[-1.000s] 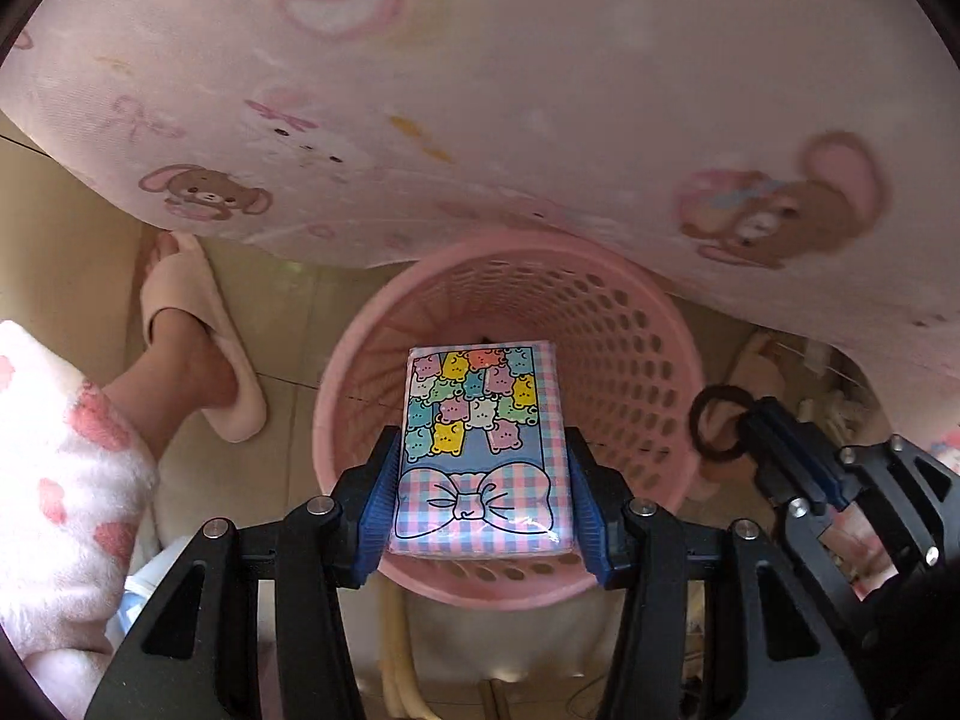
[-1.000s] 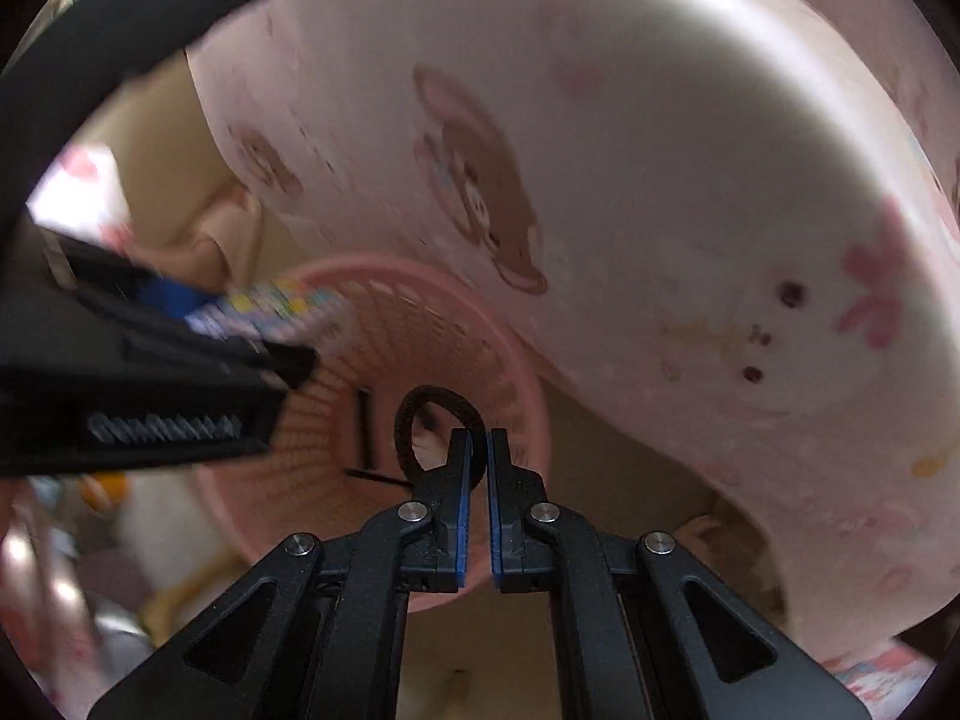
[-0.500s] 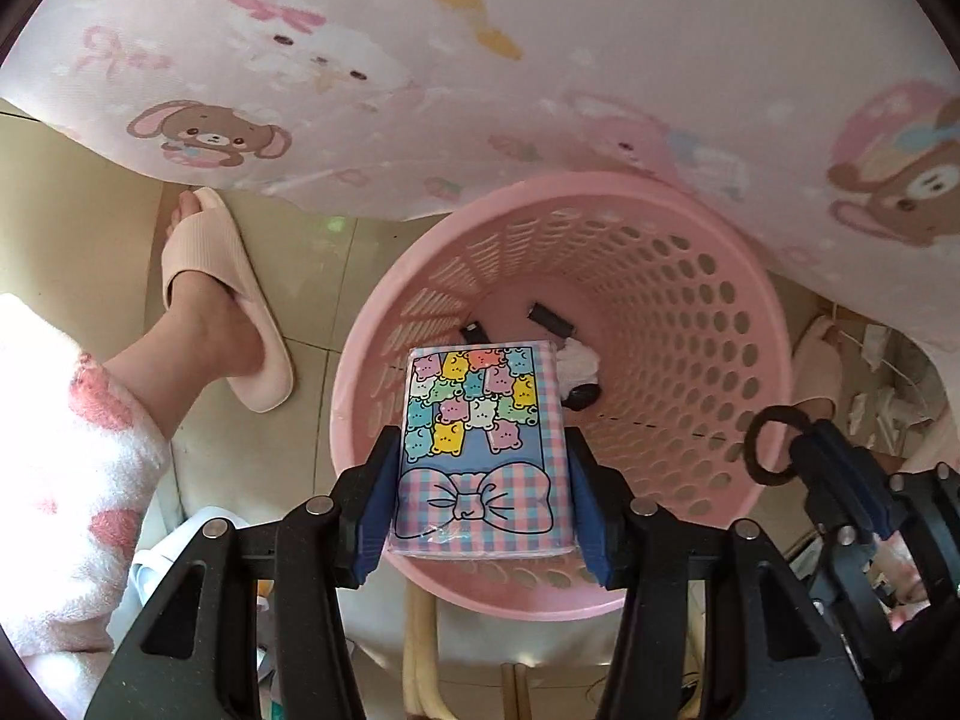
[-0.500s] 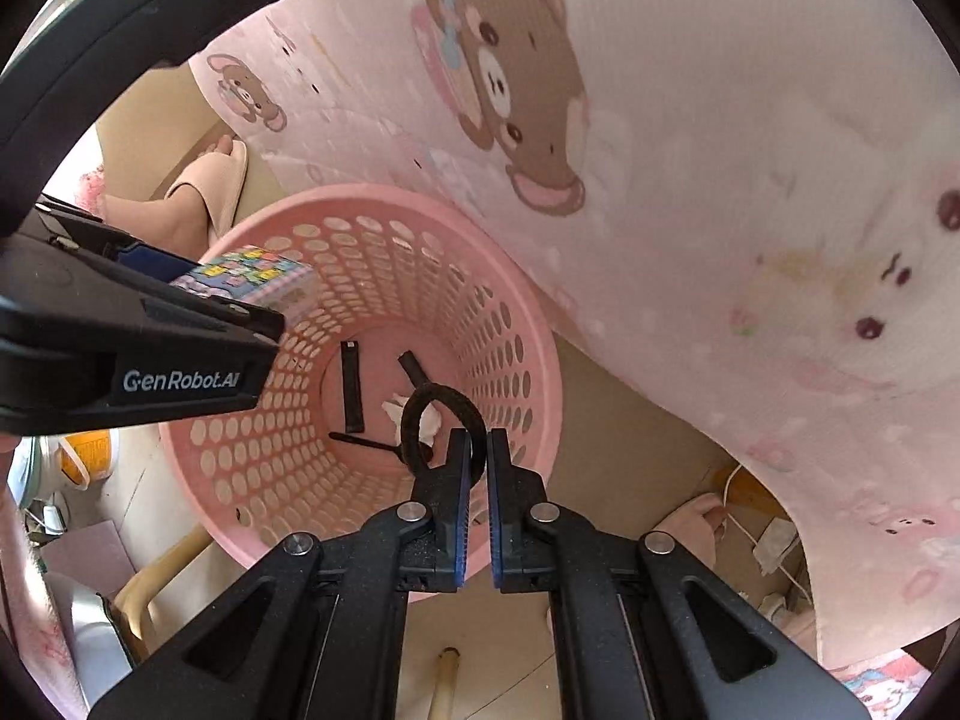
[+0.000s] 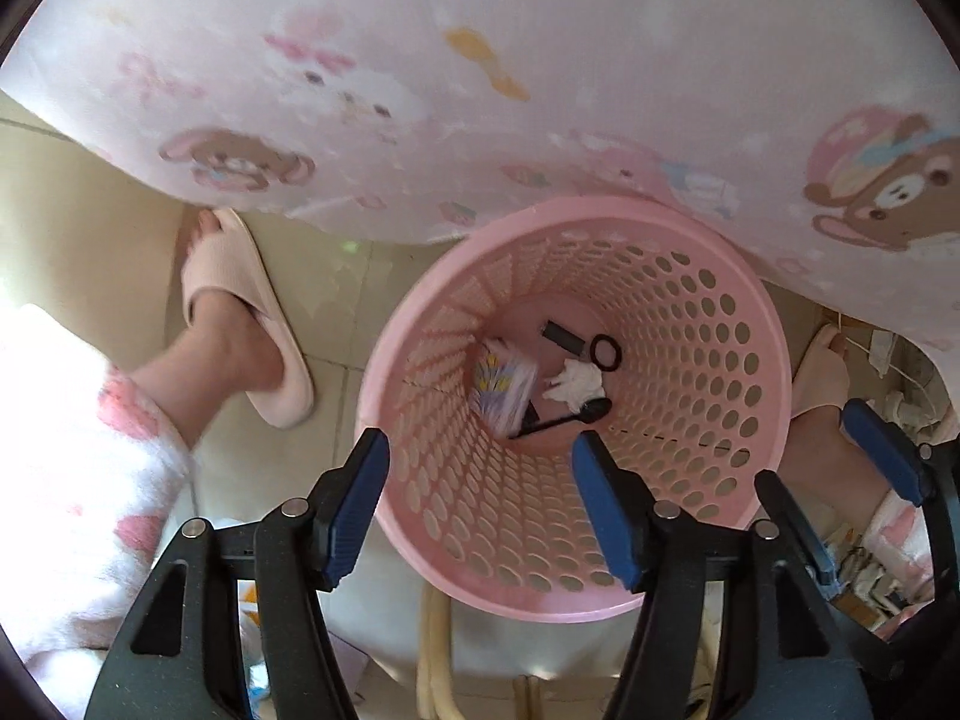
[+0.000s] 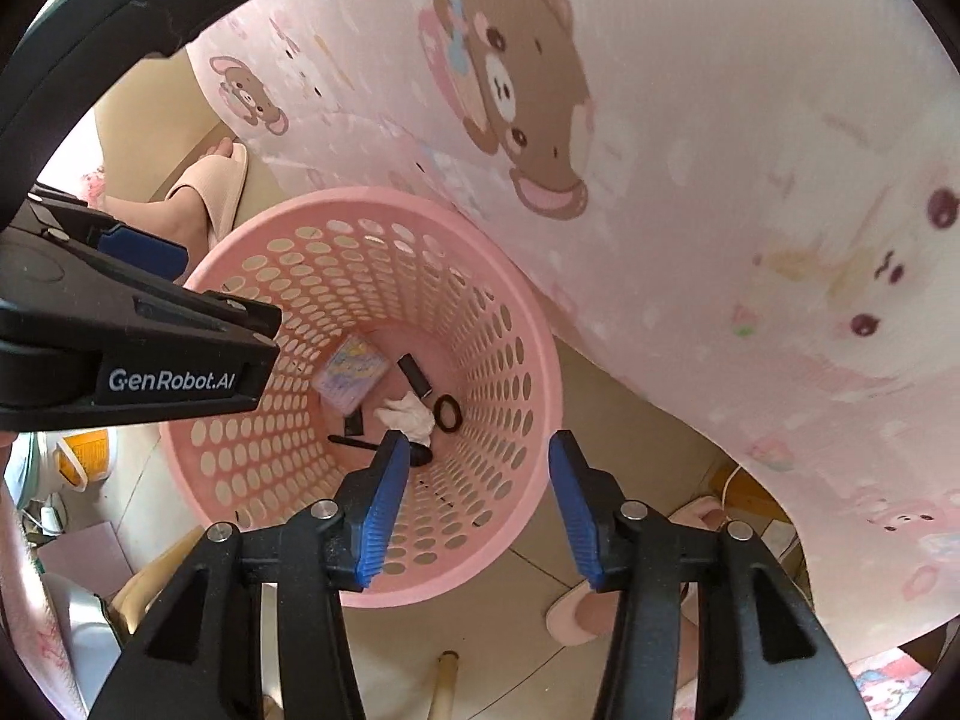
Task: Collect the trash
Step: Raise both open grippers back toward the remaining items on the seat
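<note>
Both grippers have released their loads. The left gripper (image 5: 480,504), formerly clamped on the tissue pack (image 5: 503,385), now stands wide apart; the pack lies at the bottom of the pink basket (image 5: 762,360). The right gripper (image 6: 474,510) has likewise spread, and the black hair tie (image 6: 447,412) now rests inside beside the crumpled tissue (image 6: 407,415).

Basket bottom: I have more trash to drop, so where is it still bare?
In the basket, bare floor shows only along the far edge, behind the black stick. The middle is crowded: tissue pack, hair tie, crumpled tissue, spoon.
</note>
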The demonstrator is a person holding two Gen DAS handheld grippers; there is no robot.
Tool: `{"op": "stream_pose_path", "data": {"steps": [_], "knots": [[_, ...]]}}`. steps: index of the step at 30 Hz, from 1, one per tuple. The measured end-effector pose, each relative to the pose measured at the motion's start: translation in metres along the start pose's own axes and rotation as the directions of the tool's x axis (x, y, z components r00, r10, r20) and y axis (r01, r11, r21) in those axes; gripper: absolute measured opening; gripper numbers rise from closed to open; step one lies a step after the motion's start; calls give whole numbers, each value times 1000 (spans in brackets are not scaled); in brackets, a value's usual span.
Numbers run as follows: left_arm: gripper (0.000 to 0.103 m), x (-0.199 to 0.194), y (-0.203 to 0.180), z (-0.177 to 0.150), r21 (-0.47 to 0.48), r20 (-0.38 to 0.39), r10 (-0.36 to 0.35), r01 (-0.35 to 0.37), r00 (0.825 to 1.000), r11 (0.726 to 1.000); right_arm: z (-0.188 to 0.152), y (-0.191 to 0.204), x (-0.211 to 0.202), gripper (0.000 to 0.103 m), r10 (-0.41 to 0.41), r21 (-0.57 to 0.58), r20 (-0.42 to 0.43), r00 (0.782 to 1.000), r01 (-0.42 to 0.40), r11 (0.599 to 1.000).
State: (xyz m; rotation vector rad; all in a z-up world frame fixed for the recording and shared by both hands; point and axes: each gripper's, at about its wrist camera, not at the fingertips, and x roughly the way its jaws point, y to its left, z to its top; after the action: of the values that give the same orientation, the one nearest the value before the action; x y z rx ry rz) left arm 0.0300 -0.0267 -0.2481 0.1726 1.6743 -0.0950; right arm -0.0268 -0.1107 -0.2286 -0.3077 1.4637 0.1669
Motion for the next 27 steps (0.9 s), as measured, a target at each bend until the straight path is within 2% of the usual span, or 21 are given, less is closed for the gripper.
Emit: {"op": "stream_pose_path", "data": {"steps": [5, 6, 8, 12, 15, 17, 18, 20, 22, 25, 27], "knots": [[63, -36, 4, -2, 7, 120, 2, -3, 993, 1000, 3, -6, -21, 51, -13, 31, 48, 999, 11, 999], [63, -45, 5, -2, 4, 151, 6, -7, 988, 1000, 2, -8, -32, 51, -29, 54, 83, 996, 25, 998], [63, -65, 10, -5, -5, 222, 18, -18, 975, 1000, 1, -9, -56, 51, -8, 70, 159, 987, -3, 998], [63, -97, 19, -10, -36, 353, 66, -57, 933, 998, -1, -12, -95, 54, -14, 97, 278, 960, -13, 995], [63, -115, 26, -11, -62, 421, 81, -61, 903, 996, -4, -17, -116, 57, -35, 123, 351, 936, -9, 992], [63, -125, 30, -13, -71, 457, 79, -52, 886, 996, -5, -20, -128, 57, -39, 141, 385, 922, -17, 990], [63, -130, 30, -15, -65, 468, 72, -47, 881, 997, -7, -22, -132, 61, -44, 147, 398, 916, -17, 989], [63, -139, 31, -20, -44, 496, 34, -14, 868, 999, -9, -25, -142, 68, -65, 162, 443, 894, -9, 987], [63, -148, 33, -25, -41, 528, 13, 10, 849, 999, -13, -27, -154, 70, -92, 172, 491, 866, 7, 985], [63, -160, 37, -29, -48, 587, 20, 10, 809, 999, -16, -33, -168, 70, -130, 204, 540, 832, 20, 979], [63, -169, 36, -31, -50, 638, 36, -6, 770, 999, -18, -36, -175, 73, -140, 229, 568, 811, 7, 973]]}}
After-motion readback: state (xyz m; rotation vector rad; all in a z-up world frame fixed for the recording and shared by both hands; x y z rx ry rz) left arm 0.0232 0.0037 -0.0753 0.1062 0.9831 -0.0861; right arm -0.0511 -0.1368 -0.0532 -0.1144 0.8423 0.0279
